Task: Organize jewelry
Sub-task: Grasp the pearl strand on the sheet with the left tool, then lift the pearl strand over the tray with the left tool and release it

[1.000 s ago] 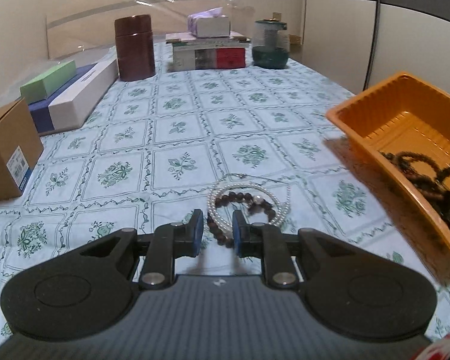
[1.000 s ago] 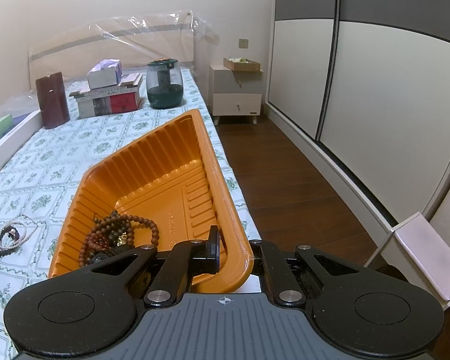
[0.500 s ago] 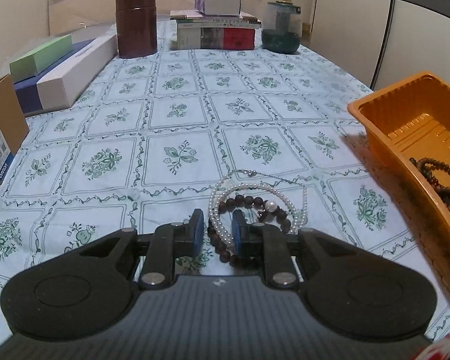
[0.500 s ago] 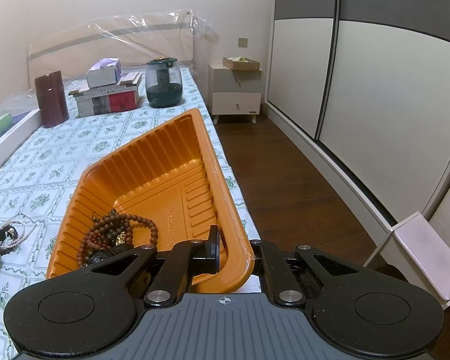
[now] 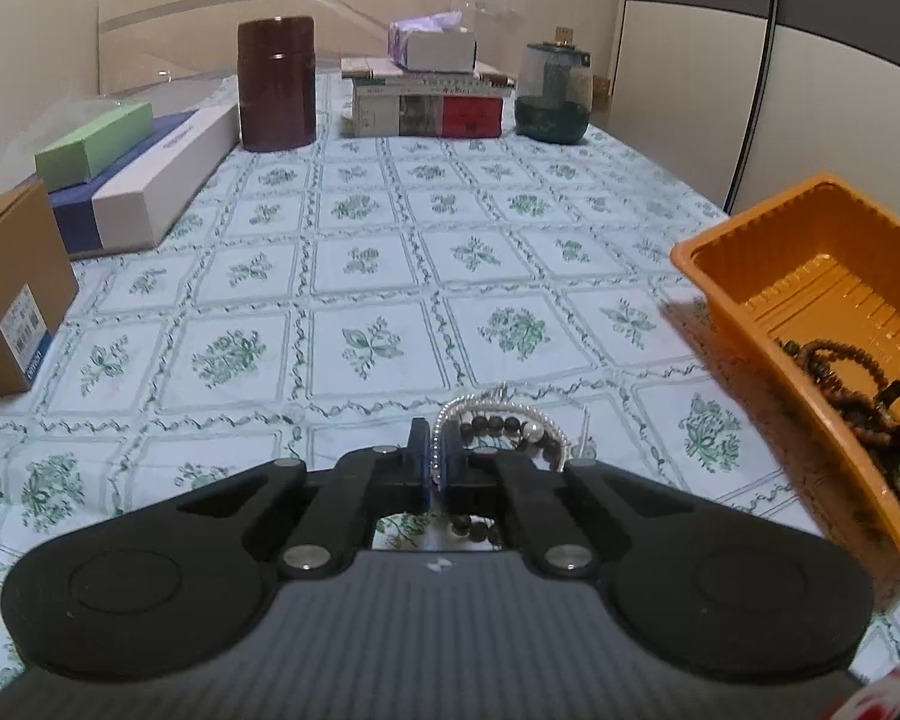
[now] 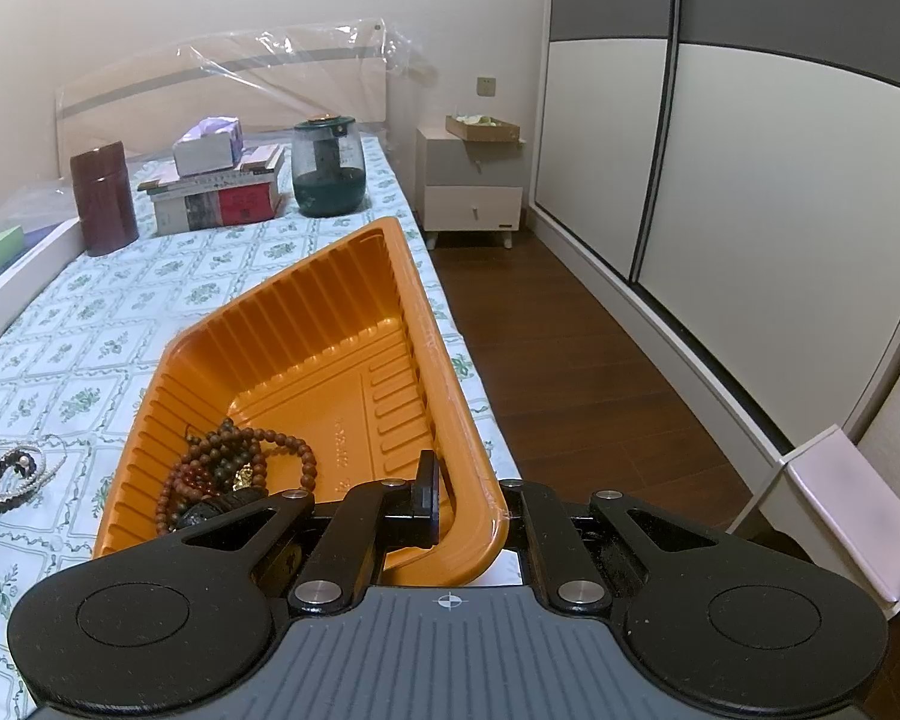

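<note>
A white pearl strand (image 5: 498,405) and a dark bead bracelet (image 5: 495,423) lie tangled on the floral cloth, also seen as a jewellery heap (image 6: 15,474) in the right wrist view. My left gripper (image 5: 437,456) is closing its jaws tight on the pearl strand, with the pads pressing on it. The orange tray (image 5: 744,228) at the right holds several brown bead bracelets (image 6: 234,462). My right gripper (image 6: 471,510) is shut on the near corner of the orange tray's rim (image 6: 306,312), which sits tilted.
A cardboard box (image 5: 6,288), a long white box (image 5: 162,180) and a green box (image 5: 93,144) line the left. A maroon canister (image 5: 276,93), stacked books (image 5: 426,102) and a green jar (image 5: 552,96) stand at the back. Wood floor (image 6: 570,360) drops off beside the tray.
The left jaws have closed from a narrow gap onto the pearl strand, and that gripper has shifted slightly over the jewellery. The right gripper and tray have not moved.
</note>
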### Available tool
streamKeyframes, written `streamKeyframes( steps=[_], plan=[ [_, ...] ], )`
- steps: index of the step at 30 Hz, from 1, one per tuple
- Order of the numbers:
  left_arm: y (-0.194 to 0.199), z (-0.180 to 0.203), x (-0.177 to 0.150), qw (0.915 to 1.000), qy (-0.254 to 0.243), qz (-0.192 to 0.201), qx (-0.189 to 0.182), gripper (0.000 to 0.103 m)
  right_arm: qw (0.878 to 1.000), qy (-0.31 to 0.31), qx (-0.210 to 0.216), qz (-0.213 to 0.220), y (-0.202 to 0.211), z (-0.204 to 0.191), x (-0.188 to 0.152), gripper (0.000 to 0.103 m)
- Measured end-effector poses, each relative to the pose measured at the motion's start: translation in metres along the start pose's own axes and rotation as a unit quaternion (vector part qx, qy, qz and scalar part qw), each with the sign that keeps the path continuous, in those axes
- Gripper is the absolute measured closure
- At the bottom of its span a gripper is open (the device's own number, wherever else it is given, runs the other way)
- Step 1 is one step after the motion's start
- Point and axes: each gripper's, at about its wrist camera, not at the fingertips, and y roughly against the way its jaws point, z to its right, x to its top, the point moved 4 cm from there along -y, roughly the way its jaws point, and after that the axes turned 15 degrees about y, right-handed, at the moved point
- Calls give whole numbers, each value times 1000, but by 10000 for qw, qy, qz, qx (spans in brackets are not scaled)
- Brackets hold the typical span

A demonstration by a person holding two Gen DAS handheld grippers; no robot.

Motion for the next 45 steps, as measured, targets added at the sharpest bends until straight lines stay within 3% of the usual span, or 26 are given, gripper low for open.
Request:
streamKeyframes(
  steps=[29, 39, 45],
  plan=[
    [72, 31, 85, 9937, -181, 761, -797, 101, 10000, -4, 14, 21, 2, -1, 5, 96],
    [82, 76, 100, 9871, -420, 822, -1311, 101, 10000, -17, 35, 55, 6, 1, 6, 96],
    [93, 116, 111, 9781, -566, 906, -1785, 101, 10000, -25, 44, 80, 6, 1, 7, 96]
  ],
)
